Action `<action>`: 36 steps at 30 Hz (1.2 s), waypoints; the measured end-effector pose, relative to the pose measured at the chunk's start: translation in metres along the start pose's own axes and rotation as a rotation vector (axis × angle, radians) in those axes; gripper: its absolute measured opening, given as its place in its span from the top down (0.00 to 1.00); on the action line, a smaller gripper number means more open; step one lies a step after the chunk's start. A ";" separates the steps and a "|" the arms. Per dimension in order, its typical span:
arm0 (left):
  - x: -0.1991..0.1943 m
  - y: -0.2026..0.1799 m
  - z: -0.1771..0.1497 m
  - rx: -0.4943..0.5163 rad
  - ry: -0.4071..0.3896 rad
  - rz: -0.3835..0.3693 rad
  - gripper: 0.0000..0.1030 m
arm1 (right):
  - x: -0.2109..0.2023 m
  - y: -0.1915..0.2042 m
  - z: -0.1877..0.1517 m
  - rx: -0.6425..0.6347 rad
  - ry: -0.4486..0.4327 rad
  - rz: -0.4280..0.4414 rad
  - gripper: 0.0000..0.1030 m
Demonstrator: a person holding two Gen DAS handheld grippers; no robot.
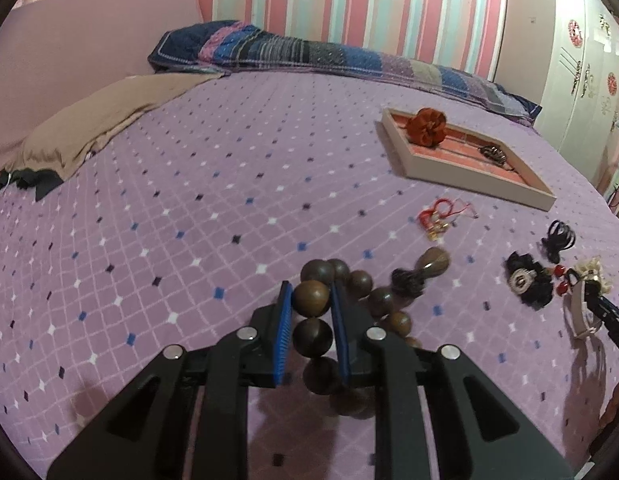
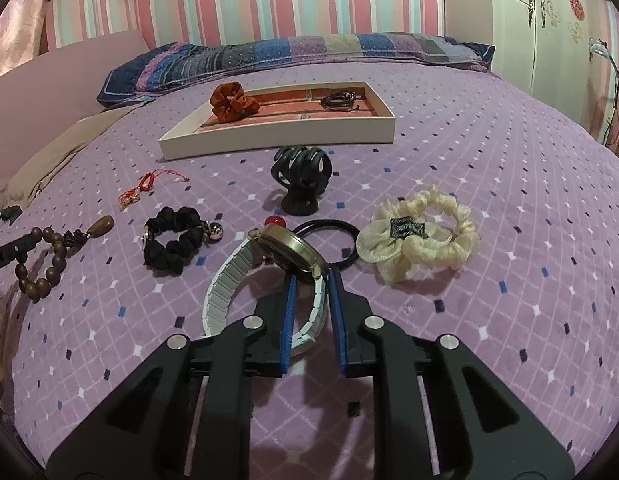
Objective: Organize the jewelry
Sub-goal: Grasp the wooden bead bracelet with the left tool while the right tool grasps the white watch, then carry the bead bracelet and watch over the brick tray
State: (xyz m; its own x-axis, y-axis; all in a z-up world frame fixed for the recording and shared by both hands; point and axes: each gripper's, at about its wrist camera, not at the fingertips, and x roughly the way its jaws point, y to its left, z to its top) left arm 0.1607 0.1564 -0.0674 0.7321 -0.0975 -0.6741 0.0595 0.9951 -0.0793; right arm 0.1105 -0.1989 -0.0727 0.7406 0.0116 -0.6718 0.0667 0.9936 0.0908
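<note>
My left gripper [image 1: 310, 292] is shut on one large bead of the brown wooden bead bracelet [image 1: 311, 300]; the other beads trail down and to the right over the purple bedspread. The same bracelet [image 2: 49, 264] shows at the far left of the right wrist view. My right gripper [image 2: 312, 280] is shut on the white-banded watch [image 2: 297, 252], its gold case tilted up at the fingertips. The open jewelry tray [image 2: 269, 140] lies beyond, holding an orange scrunchie [image 2: 231, 102] and a dark bracelet [image 2: 339, 100]. In the left wrist view the tray [image 1: 469, 182] sits at the upper right.
Loose on the bed lie a black claw clip [image 2: 301, 172], a cream scrunchie [image 2: 421, 236], a black scrunchie [image 2: 173, 242], a black ring [image 2: 349, 232] and a red string charm [image 2: 145, 184]. Behind are a patterned pillow [image 2: 269, 56], a brown cloth [image 1: 109, 120] and a wardrobe [image 2: 549, 20].
</note>
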 end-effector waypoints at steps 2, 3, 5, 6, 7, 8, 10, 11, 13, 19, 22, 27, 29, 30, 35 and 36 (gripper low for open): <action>-0.006 -0.008 0.004 0.008 -0.014 -0.007 0.81 | -0.001 -0.003 0.002 -0.001 -0.006 0.001 0.84; -0.009 -0.012 0.006 0.013 -0.020 -0.009 0.81 | -0.002 -0.005 0.003 -0.001 -0.008 0.002 0.84; -0.013 -0.021 0.010 0.023 -0.029 -0.015 0.81 | -0.002 -0.009 0.006 0.003 -0.010 0.006 0.84; -0.015 -0.026 0.013 0.028 -0.034 -0.020 0.81 | -0.002 -0.011 0.007 0.003 -0.010 0.008 0.84; -0.016 -0.030 0.014 0.032 -0.037 -0.022 0.81 | -0.002 -0.012 0.009 0.003 -0.009 0.011 0.84; -0.017 -0.035 0.017 0.038 -0.039 -0.026 0.81 | -0.001 -0.013 0.010 0.002 -0.010 0.012 0.84; -0.019 -0.044 0.021 0.052 -0.045 -0.031 0.81 | -0.002 -0.014 0.013 -0.001 -0.016 0.016 0.87; -0.020 -0.049 0.023 0.058 -0.047 -0.031 0.81 | -0.003 -0.015 0.016 -0.008 -0.023 0.017 0.87; -0.020 -0.057 0.026 0.068 -0.049 -0.037 0.81 | -0.004 -0.016 0.021 -0.015 -0.030 0.022 0.91; -0.015 -0.078 0.036 0.083 -0.043 -0.049 0.81 | 0.000 -0.022 0.034 -0.014 -0.036 0.040 0.99; -0.013 -0.088 0.042 0.099 -0.046 -0.053 0.81 | -0.002 -0.021 0.043 -0.038 -0.056 0.040 0.99; -0.008 -0.093 0.047 0.096 -0.046 -0.057 0.81 | 0.005 -0.030 0.048 -0.010 -0.036 0.065 0.99; -0.007 -0.092 0.047 0.092 -0.044 -0.057 0.81 | 0.005 -0.035 0.045 -0.010 -0.019 0.067 0.99; -0.006 -0.091 0.047 0.088 -0.041 -0.058 0.81 | 0.005 -0.036 0.043 -0.012 -0.007 0.070 0.99; -0.006 -0.087 0.042 0.076 -0.038 -0.060 0.81 | 0.007 -0.042 0.027 0.004 0.036 0.072 0.87; -0.007 -0.088 0.041 0.077 -0.038 -0.062 0.81 | 0.008 -0.042 0.024 0.007 0.047 0.079 0.85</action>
State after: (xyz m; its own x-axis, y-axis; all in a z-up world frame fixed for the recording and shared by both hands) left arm 0.1787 0.0706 -0.0254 0.7506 -0.1592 -0.6413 0.1562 0.9858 -0.0620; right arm 0.1292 -0.2436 -0.0645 0.7117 0.0949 -0.6961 0.0148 0.9886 0.1499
